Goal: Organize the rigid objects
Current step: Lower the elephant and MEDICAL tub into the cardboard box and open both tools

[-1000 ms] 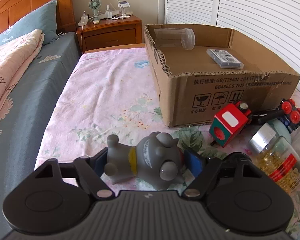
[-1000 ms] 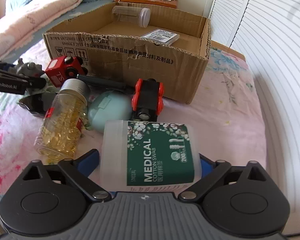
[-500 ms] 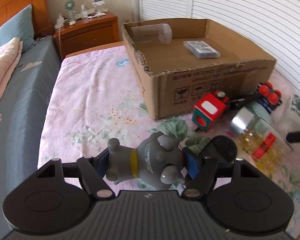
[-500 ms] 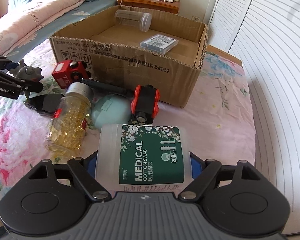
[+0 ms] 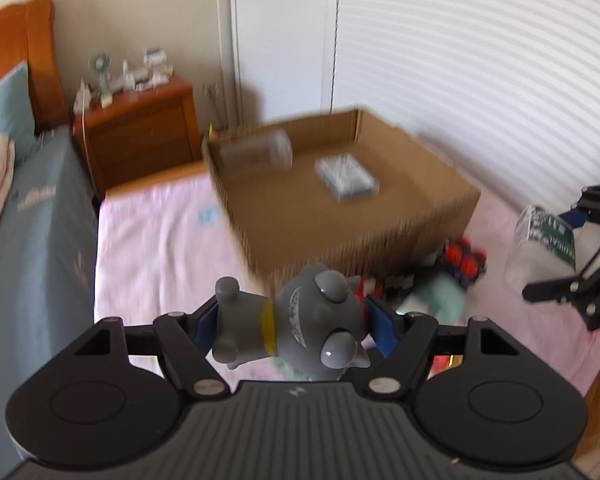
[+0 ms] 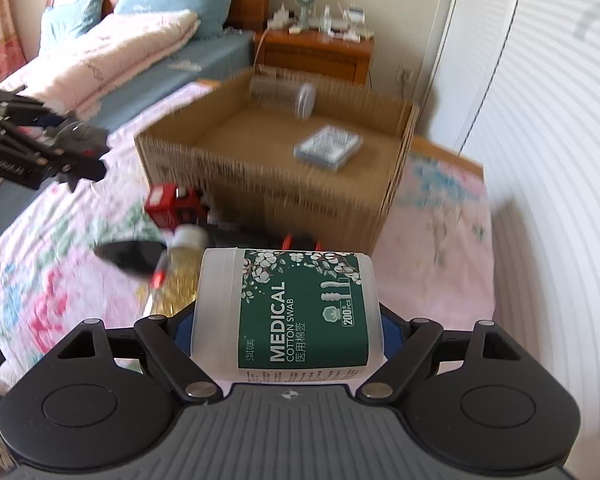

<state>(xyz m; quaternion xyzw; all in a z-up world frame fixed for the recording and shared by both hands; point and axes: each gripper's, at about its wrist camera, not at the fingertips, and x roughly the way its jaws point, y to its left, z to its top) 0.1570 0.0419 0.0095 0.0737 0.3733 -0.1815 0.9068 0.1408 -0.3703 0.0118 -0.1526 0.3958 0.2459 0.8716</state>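
Where the floral bedsheet (image 6: pixel 60 280) spreads, a cardboard box (image 6: pixel 260 184) sits near shutters (image 6: pixel 540 160)

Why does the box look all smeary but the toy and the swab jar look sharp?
Left wrist view: the cardboard box is streaked with motion blur, while the grey toy, held between the fingers, stays crisp. Right wrist view: same smear on the box, sharp cotton swab jar. Both bend straight lines, fisheye.

Cotton swab container (image 6: pixel 296 316), green label: "MEDICAL COTTON SWAB", Chinese line "医用棉签" under it, badge "200 PCS", small Chinese brand mark beside. Print on cardboard box (image 6: pixel 300 196) front and on the left gripper's (image 6: pixel 56 152) body is too blurred to read.
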